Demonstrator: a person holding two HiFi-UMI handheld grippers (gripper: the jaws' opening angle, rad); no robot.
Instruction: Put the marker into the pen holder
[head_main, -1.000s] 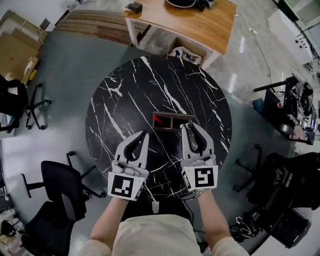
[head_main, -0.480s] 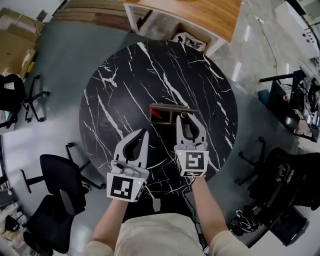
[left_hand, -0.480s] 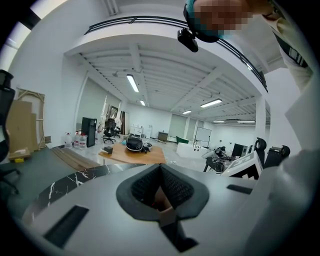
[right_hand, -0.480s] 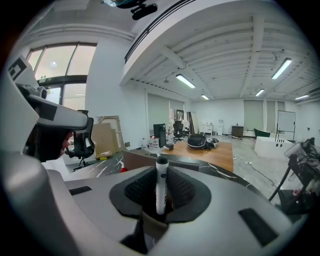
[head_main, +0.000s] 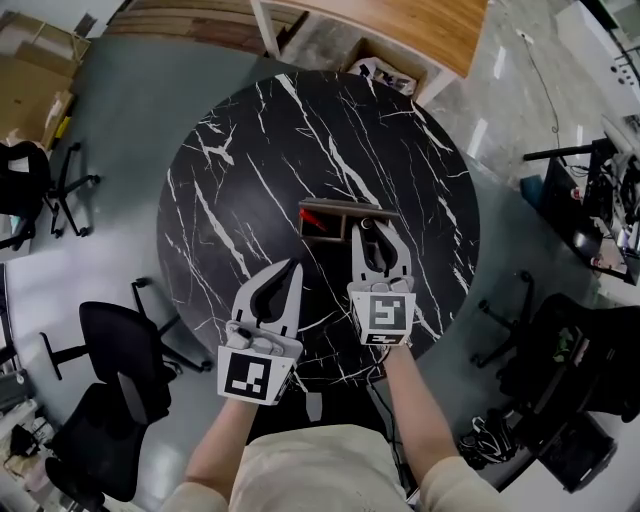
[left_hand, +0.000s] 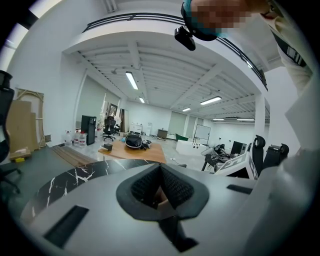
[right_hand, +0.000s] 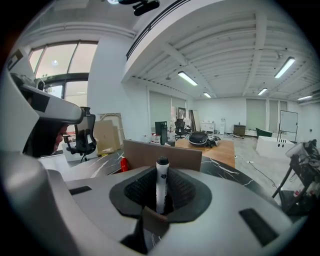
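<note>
A brown wooden pen holder (head_main: 328, 211) stands near the middle of the round black marble table (head_main: 240, 160), with something red (head_main: 313, 219) in its left compartment. My right gripper (head_main: 373, 230) is shut on a white marker with a black cap (right_hand: 161, 181), held upright between the pads. Its tips reach the holder's right end. In the right gripper view the pen holder (right_hand: 180, 157) stands just beyond the marker, the red thing (right_hand: 124, 163) at its left. My left gripper (head_main: 292, 268) is shut with nothing in it, nearer to me and left of the holder.
A wooden desk (head_main: 400, 25) stands beyond the table's far edge. Black office chairs (head_main: 115, 360) are on the floor at the left, and more chairs and gear (head_main: 570, 350) at the right. Cardboard boxes (head_main: 35, 55) lie at the far left.
My right gripper has edged forward with the marker, up to the holder's right end. The left gripper has stayed back near me.
</note>
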